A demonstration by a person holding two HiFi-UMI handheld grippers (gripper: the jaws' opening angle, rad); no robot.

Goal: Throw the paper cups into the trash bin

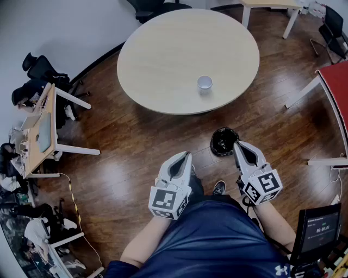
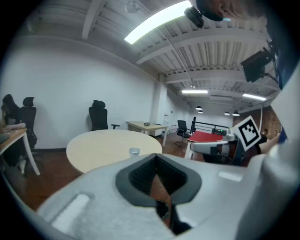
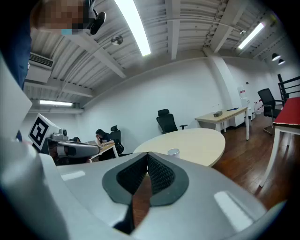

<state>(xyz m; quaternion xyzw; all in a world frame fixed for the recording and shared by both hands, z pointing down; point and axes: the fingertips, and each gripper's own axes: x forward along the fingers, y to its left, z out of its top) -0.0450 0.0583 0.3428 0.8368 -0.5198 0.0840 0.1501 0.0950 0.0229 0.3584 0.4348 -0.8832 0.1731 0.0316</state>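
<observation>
One white paper cup (image 1: 204, 82) stands upright on the round beige table (image 1: 163, 59), near its right front part; the cup (image 2: 134, 151) also shows in the left gripper view and the cup (image 3: 173, 152) in the right gripper view. A small black-lined trash bin (image 1: 223, 141) sits on the wooden floor just in front of the table. My left gripper (image 1: 184, 157) is held low near my body, shut and empty. My right gripper (image 1: 238, 145) is beside the bin's right rim, also shut with nothing in it.
A desk (image 1: 39, 136) with laptops and seated people stands at the left. Black office chairs (image 1: 152, 6) are behind the table. A red table (image 1: 338, 81) is at the right, a white-legged desk (image 1: 272, 5) at the back, and a monitor (image 1: 318, 231) near my right arm.
</observation>
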